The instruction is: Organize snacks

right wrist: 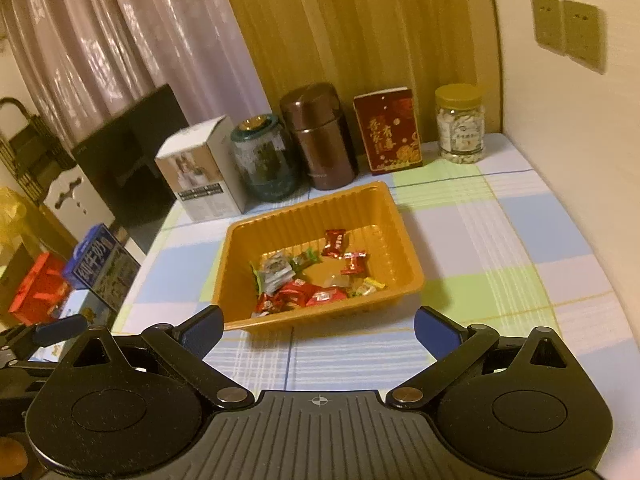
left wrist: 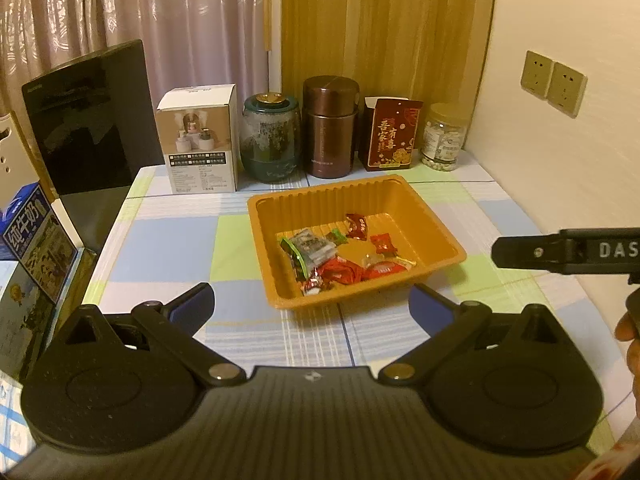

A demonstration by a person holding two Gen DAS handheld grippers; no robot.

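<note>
An orange plastic tray (left wrist: 436,216) (right wrist: 404,236) sits mid-table on a checked cloth. Inside it lie several wrapped snacks (left wrist: 340,254) (right wrist: 308,280): red, green and silver-grey packets heaped toward its near side. My left gripper (left wrist: 312,310) hovers just in front of the tray's near edge, open, with nothing between its blue-padded fingers (left wrist: 192,306). My right gripper (right wrist: 318,330) is likewise open and empty before the tray's near rim. In the left wrist view the right gripper shows as a black bar (left wrist: 560,252) at the right edge.
Along the back stand a white box (left wrist: 200,140), a dark green jar (left wrist: 270,140), a brown canister (left wrist: 330,128), a red box (left wrist: 390,136) and a pill jar (left wrist: 444,138). A black monitor (left wrist: 88,120) and a milk carton (left wrist: 36,240) flank the left. The wall runs close on the right.
</note>
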